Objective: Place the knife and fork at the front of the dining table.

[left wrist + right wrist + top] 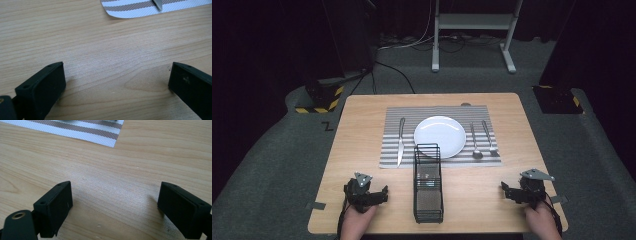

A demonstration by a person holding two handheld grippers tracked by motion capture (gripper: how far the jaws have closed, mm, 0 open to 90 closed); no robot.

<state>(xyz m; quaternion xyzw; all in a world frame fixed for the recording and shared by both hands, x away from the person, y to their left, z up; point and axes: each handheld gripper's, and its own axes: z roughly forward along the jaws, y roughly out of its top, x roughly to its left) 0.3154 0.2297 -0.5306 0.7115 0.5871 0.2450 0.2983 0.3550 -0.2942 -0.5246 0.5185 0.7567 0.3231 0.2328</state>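
A striped placemat (394,150) lies on the wooden table (362,115). On it sit a white plate (439,136), a knife (400,142) to the plate's left, and a spoon (474,142) and a fork (489,139) to its right. A black wire basket (428,182) stands in front of the plate, between the hands. My left gripper (368,190) (117,70) rests near the front left edge, open over bare wood. My right gripper (522,190) (115,187) rests near the front right edge, open, with nothing between its fingers.
A placemat corner (140,7) with the knife's end (158,3) lies ahead of the left jaws, and another placemat corner (82,130) ahead of the right jaws. Beyond the table are a white frame (472,30), cables and black stands on grey carpet.
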